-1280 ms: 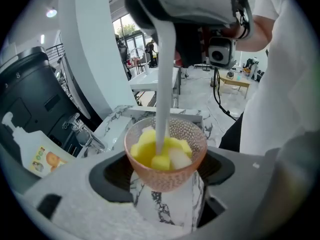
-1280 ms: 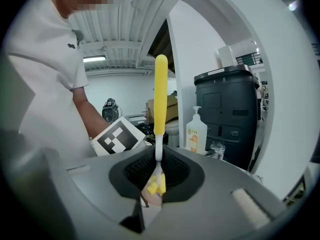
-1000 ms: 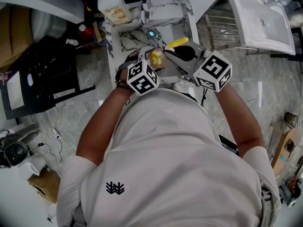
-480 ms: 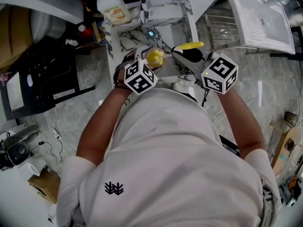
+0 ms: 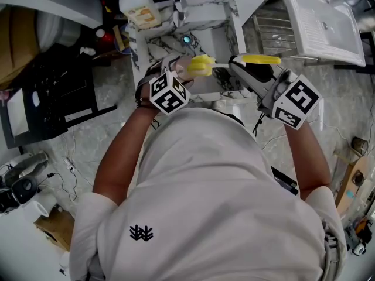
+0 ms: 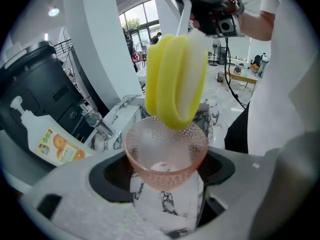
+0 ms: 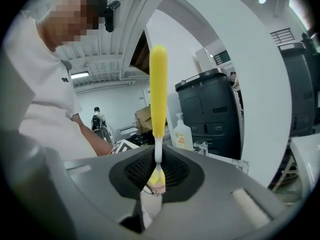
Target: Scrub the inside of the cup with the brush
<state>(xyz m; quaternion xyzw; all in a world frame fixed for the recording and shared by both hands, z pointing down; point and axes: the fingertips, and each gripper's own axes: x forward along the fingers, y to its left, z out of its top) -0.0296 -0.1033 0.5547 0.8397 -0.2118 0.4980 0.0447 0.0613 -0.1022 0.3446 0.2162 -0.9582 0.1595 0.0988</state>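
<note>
Person in a white T-shirt (image 5: 193,198), seen from above, holds one tool in each hand over a marble-patterned sink stand (image 5: 235,22). Left tool (image 6: 165,183), nearer the left: its jaws stand wide and clamp a pink, dimpled, translucent cup (image 6: 166,151) by its sides, with the open mouth turned up toward that tool's camera. Right tool (image 7: 157,173), at the right: its jaws are closed on the white stem of a brush (image 5: 231,62). The yellow handle projects past the jaws on one side, and the yellow sponge head (image 6: 175,76) reaches left to the cup. The head stands at the cup's mouth with its lower end over the far rim; most of it is outside the cup. Farther back on the stand are a chrome faucet (image 6: 96,124) and, at the far left, a soap bottle with an orange-fruit label (image 6: 56,145). Behind the bottle is a dark bin (image 6: 42,84).
</note>
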